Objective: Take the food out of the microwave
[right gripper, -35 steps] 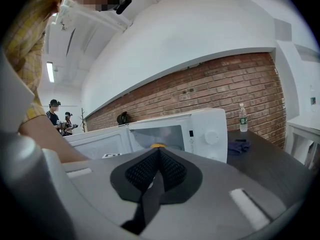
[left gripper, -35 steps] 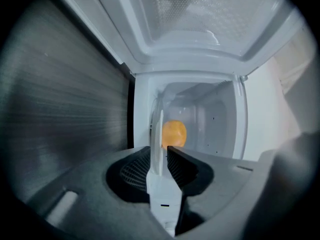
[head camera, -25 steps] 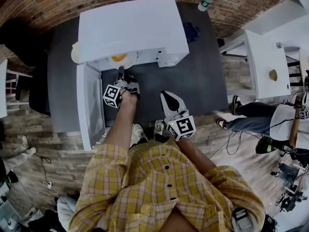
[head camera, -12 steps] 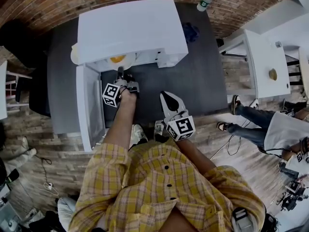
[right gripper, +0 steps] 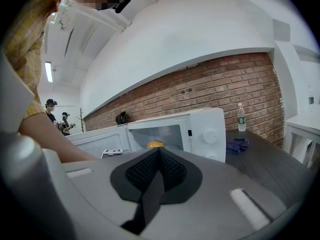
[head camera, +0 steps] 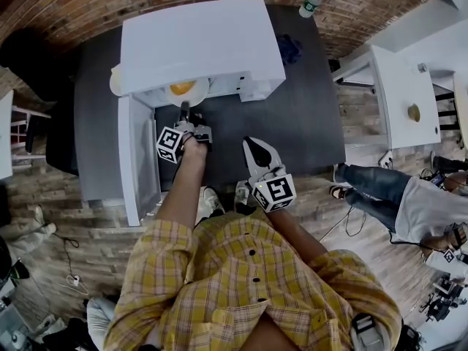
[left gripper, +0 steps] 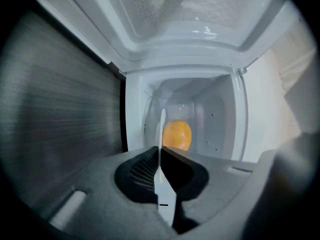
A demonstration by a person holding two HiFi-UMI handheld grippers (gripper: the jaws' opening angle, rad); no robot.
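Nearest, above the front edge of the dark grey, grained counter (head camera: pixel 300 123), is the right gripper (head camera: pixel 253 145). Its grey plastic fingers with ribbed black pads are pressed together with nothing between them. Ahead and to its left is the left gripper (head camera: pixel 183 111). Its fingers have just been closing and are clenched on the thin rim of the round white plate (left gripper: pixel 161 126), seen edge-on. The plate lies at the mouth of the boxy white microwave (head camera: pixel 197 42) and carries the smooth, rounded orange food (left gripper: pixel 176 134). The flat white door (head camera: pixel 137 159) stands swung wide to the left. Bare counter lies open to the right of both grippers. Farther back are a crumpled blue cloth (head camera: pixel 290 48) and a clear plastic bottle (head camera: pixel 313 0), with a red brick wall (head camera: pixel 365 6) behind.
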